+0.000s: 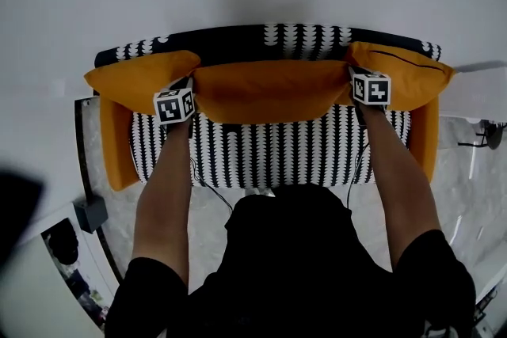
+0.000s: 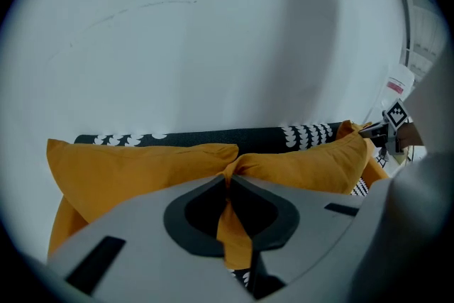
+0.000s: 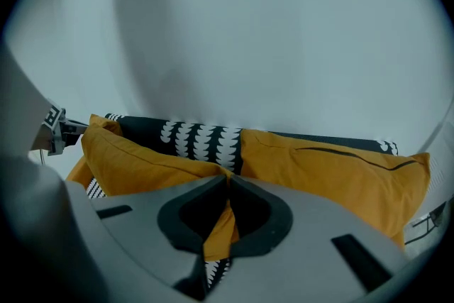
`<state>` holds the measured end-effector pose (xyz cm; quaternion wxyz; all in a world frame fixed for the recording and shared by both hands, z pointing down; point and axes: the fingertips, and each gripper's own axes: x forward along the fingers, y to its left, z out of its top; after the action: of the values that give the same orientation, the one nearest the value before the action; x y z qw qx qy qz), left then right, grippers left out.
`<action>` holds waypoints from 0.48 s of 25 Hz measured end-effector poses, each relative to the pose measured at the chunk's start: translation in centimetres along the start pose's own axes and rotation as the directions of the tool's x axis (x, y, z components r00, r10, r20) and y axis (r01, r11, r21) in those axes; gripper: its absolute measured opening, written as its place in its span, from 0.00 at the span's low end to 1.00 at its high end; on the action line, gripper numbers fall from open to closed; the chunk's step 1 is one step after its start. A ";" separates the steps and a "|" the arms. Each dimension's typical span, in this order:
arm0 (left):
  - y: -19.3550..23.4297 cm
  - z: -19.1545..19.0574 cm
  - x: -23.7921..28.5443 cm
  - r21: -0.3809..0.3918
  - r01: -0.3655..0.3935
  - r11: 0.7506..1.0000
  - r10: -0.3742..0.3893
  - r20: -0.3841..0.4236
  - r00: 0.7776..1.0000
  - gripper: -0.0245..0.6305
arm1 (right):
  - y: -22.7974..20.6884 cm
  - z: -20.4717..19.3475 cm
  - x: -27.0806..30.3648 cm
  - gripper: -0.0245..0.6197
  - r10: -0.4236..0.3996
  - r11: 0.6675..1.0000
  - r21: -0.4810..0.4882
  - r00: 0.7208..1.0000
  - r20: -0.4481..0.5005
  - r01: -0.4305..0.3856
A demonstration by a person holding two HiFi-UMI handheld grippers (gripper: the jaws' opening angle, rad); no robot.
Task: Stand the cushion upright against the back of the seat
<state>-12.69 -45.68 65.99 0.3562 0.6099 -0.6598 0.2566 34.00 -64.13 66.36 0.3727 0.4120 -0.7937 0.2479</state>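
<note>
Cushion (image 1: 269, 91) is being gripped between left tool (image 2: 228, 188) and right tool (image 3: 227, 188), each clenching a pinch of orange cover at one end, likely so both are steering it upright toward backrest (image 1: 293, 36) beyond.

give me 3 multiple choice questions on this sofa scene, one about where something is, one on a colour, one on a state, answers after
1. Where is the middle cushion relative to the two tools?
A) between them, one tool at each end
B) left of both
C) right of both

2. What colour is its fabric?
A) blue
B) orange
C) green

3. What state are the left tool and right tool in?
A) both wide open, empty
B) one shut, one open
C) both shut on cushion fabric

Answers:
1 A: the head view shows a tool at each end of the cushion.
2 B: it is orange in every view.
3 C: each gripper view shows orange fabric pinched between closed jaws.
</note>
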 end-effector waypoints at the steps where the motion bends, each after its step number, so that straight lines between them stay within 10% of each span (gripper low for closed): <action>1: 0.1 0.2 0.2 -0.008 -0.001 1.000 0.001 -0.001 1.000 0.09 | -0.1 0.2 0.3 0.11 0.002 1.000 -0.002 1.000 -0.005 -0.002; 12: 0.0 -0.3 -1.7 0.015 -0.036 0.999 0.036 -0.002 0.999 0.10 | -0.4 0.0 -0.8 0.13 0.034 0.996 0.085 0.999 -0.004 -0.033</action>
<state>-12.59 -44.42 64.84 0.3477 0.6001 -0.6683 0.2689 34.66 -64.00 65.80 0.3526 0.4136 -0.7882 0.2888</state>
